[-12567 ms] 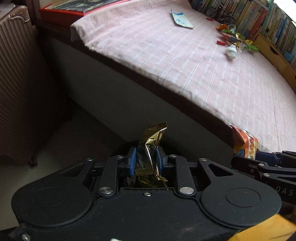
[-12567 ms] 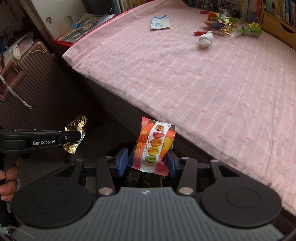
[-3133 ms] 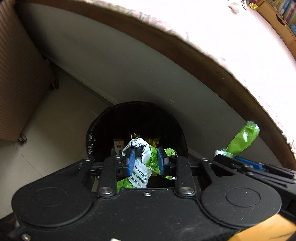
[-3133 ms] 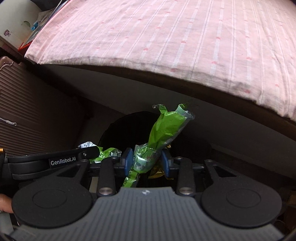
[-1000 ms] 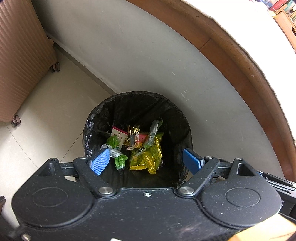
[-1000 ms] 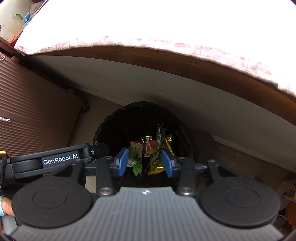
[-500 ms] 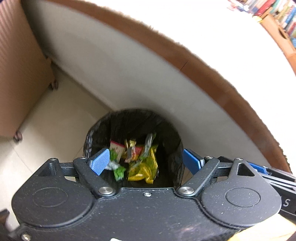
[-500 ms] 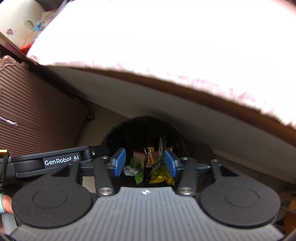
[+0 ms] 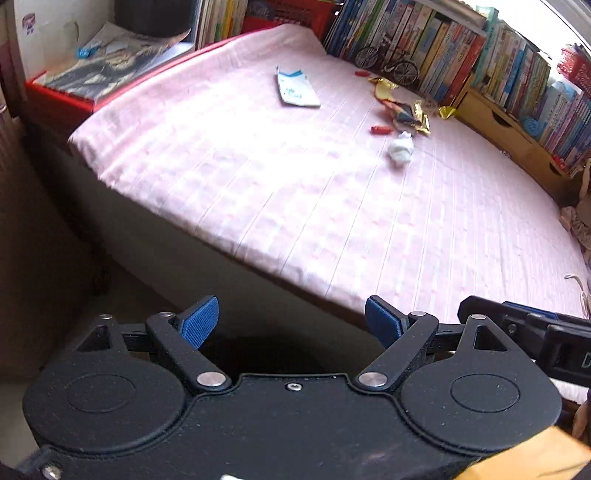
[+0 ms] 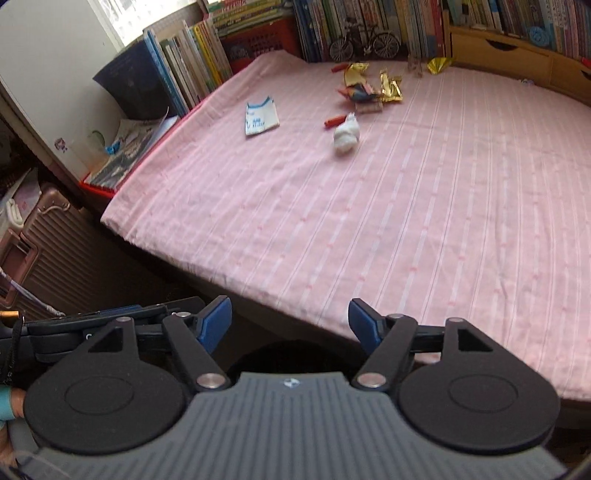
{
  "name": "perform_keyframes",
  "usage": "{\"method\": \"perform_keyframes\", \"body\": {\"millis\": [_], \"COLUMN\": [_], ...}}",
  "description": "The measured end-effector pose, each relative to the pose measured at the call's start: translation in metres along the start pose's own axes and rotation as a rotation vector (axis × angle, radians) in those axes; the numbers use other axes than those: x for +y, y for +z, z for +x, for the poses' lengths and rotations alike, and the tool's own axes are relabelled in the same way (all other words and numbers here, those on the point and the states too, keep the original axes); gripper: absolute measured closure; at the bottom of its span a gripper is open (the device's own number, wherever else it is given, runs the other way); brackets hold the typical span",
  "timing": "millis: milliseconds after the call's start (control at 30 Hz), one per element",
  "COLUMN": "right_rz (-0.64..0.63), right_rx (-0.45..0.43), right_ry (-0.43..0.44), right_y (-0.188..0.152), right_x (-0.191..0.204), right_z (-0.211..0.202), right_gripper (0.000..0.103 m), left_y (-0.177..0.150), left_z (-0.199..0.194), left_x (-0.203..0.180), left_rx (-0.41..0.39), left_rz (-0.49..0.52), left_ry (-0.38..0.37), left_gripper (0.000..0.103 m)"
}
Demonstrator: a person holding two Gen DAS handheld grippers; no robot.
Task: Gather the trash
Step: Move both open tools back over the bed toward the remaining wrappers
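Trash lies at the far end of the pink striped bed (image 9: 332, 192): a white crumpled tissue (image 9: 400, 149) (image 10: 346, 139), gold and coloured wrappers (image 9: 406, 110) (image 10: 369, 88), a small red piece (image 9: 380, 130) (image 10: 332, 121) and a white-and-blue packet (image 9: 297, 88) (image 10: 261, 119). My left gripper (image 9: 291, 323) stands open and empty near the bed's edge. My right gripper (image 10: 290, 325) has its jaws opening, with nothing between them. The black bin (image 9: 273, 354) (image 10: 291, 356) shows only as a dark rim below the fingers.
Shelves of books (image 9: 461, 51) (image 10: 369, 22) and a model bicycle (image 10: 364, 43) line the far side of the bed. A red tray of papers (image 9: 92, 77) sits at the bed's head. A brown suitcase (image 10: 44, 258) stands on the floor at left.
Both grippers rose and tilted up from the bin to face the bed. The bin's contents dropped out of sight. The right gripper's jaws spread wider.
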State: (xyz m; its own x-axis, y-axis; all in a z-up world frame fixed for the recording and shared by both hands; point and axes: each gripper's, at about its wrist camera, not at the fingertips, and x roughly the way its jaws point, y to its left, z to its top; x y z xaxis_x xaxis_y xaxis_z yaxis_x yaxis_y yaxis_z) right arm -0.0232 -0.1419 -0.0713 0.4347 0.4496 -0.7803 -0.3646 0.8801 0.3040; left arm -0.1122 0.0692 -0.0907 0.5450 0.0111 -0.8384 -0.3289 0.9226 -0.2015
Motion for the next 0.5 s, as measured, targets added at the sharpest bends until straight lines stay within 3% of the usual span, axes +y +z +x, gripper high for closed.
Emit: {"method": "perform_keyframes", "body": {"millis": [333, 500], "right_rz": [0.029, 0.031], "right_rx": [-0.209, -0.286], "right_ry": [-0.101, -0.167], "right_y": [0.082, 0.127], "right_x": [-0.052, -0.089], "right_z": [-0.021, -0.024], "right_gripper": [0.021, 0.021], "left_y": [0.091, 0.139], "left_z": [0.0, 0.022], "left_x": [-0.053, -0.082], "left_rx": [-0.116, -0.151], "left_rz": [0.083, 0.101], "left_ry": [-0.046, -0.059], "left_gripper": [0.016, 0.016]}}
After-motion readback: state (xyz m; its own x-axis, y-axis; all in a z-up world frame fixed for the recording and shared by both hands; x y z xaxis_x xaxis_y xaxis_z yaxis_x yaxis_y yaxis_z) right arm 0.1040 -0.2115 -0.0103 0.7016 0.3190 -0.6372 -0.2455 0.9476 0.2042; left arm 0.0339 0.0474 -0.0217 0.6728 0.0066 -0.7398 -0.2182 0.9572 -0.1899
